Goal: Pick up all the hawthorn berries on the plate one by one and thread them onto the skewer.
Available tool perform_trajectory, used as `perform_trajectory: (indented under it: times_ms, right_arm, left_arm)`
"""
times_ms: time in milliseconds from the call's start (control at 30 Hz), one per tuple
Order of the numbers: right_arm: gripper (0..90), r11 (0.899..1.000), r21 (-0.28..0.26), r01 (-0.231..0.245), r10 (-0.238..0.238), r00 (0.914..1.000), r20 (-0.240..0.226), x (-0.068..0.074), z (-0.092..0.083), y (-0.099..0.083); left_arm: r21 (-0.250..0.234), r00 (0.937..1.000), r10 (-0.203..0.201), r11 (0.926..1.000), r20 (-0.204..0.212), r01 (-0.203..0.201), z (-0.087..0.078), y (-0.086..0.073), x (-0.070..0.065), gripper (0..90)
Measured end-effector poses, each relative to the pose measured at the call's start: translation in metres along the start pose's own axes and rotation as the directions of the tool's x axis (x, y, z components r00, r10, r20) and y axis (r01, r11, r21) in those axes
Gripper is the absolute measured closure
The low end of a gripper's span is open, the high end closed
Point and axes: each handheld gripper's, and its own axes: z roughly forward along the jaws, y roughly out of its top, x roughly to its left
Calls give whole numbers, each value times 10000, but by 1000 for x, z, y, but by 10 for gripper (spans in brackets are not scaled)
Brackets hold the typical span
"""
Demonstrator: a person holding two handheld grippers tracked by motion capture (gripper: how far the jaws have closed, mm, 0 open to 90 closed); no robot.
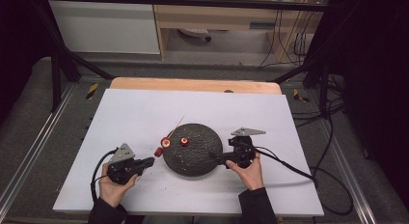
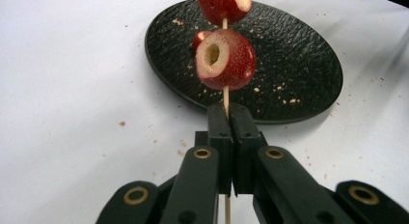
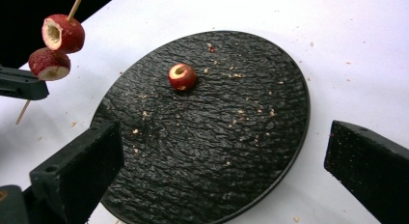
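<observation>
A round black textured plate (image 1: 193, 154) (image 2: 289, 64) (image 3: 231, 137) lies mid-table with one cored red fruit (image 1: 184, 141) (image 3: 182, 77) on it. My left gripper (image 1: 149, 161) (image 2: 230, 122) is shut on a thin wooden skewer (image 1: 174, 127) (image 2: 225, 96) that carries two cored red fruits (image 1: 162, 147) (image 2: 225, 60) (image 3: 55, 45), held just left of the plate. My right gripper (image 1: 216, 157) (image 3: 222, 166) stands open at the plate's right edge, jaws wide apart over the plate, nothing between them.
The white sheet (image 1: 144, 113) covers the table, with crumbs scattered on it and on the plate. A wooden edge (image 1: 193, 84) runs along the back. Cables (image 1: 308, 171) trail off to the right. Black frame bars and a cabinet stand beyond.
</observation>
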Motion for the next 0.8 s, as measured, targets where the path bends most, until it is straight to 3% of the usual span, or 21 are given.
perform_trajectory:
  times_ms: [400,800]
  right_arm:
    - [15,9934,916,688,-702,9975,122,13,12,23]
    - [26,9763,1877,1074,-1134,9933,214,24,41,49]
  left_arm:
    - [41,9997,-246,9997,-51,246,-12,-16,10,883]
    - [-34,9993,-360,9993,-56,360,-16,-18,17,883]
